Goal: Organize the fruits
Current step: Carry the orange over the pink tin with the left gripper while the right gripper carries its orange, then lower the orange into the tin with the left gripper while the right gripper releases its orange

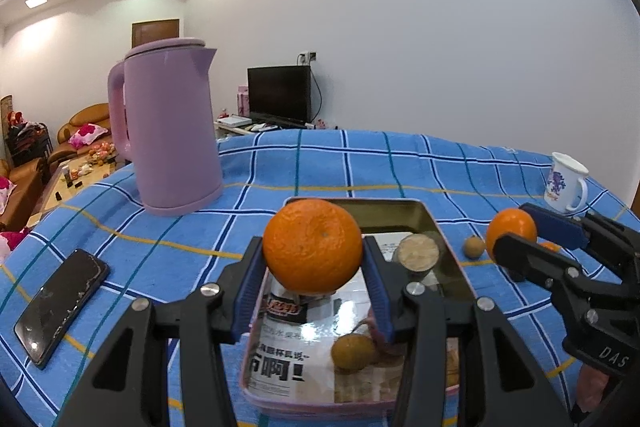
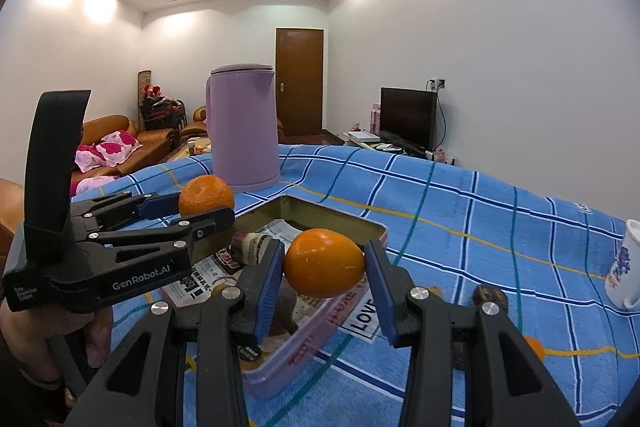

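My left gripper (image 1: 313,255) is shut on a big orange (image 1: 313,245) and holds it above the pink tin tray (image 1: 448,247). The tray is lined with newspaper and holds a small brown fruit (image 1: 354,351) and a cut purple piece (image 1: 418,253). My right gripper (image 2: 325,263) is shut on a smaller orange (image 2: 325,263) over the tray's right rim (image 2: 320,323). In the left wrist view the right gripper (image 1: 520,227) and its orange (image 1: 510,229) are right of the tray. A small brown fruit (image 1: 474,247) lies on the cloth.
A purple kettle (image 1: 172,131) stands at the back left of the blue checked tablecloth (image 1: 160,247). A phone (image 1: 60,303) lies at the left. A white mug (image 1: 566,183) stands at the right. A dark fruit (image 2: 490,297) and a small orange one (image 2: 534,347) lie under my right gripper.
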